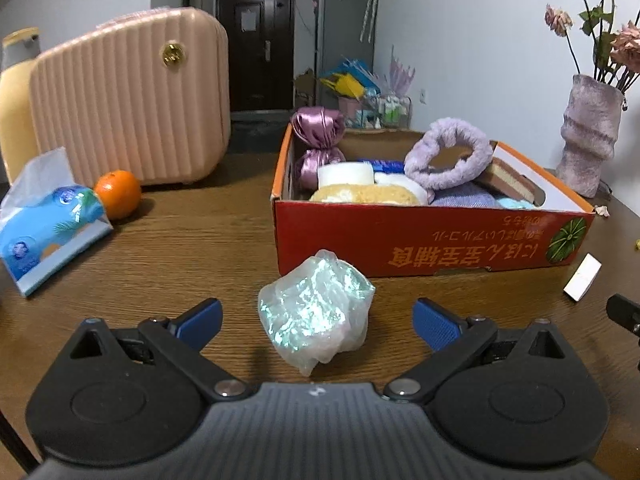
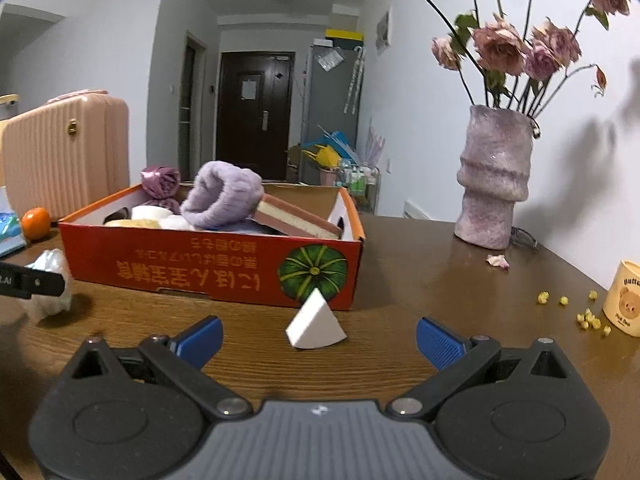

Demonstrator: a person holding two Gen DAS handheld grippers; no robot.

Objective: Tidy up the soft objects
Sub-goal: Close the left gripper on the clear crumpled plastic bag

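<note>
A crumpled iridescent plastic bundle [image 1: 316, 312] lies on the wooden table between the blue pads of my open left gripper [image 1: 318, 320], untouched. A white wedge sponge [image 2: 316, 324] stands on the table between the pads of my open right gripper [image 2: 319, 338], just in front of the red cardboard box [image 2: 208, 268]. The box [image 1: 420, 236] holds a purple fluffy headband [image 1: 450, 160], a satin scrunchie [image 1: 318, 140], sponges and cloths. The wedge also shows at the right of the left wrist view [image 1: 582, 278], and the bundle at the left of the right wrist view [image 2: 50, 284].
A pink ribbed case [image 1: 128, 100], an orange [image 1: 118, 194] and a blue tissue pack [image 1: 48, 224] stand at the left. A purple vase with dried roses [image 2: 494, 176], a yellow bear cup [image 2: 624, 300] and scattered yellow bits [image 2: 588, 318] are at the right.
</note>
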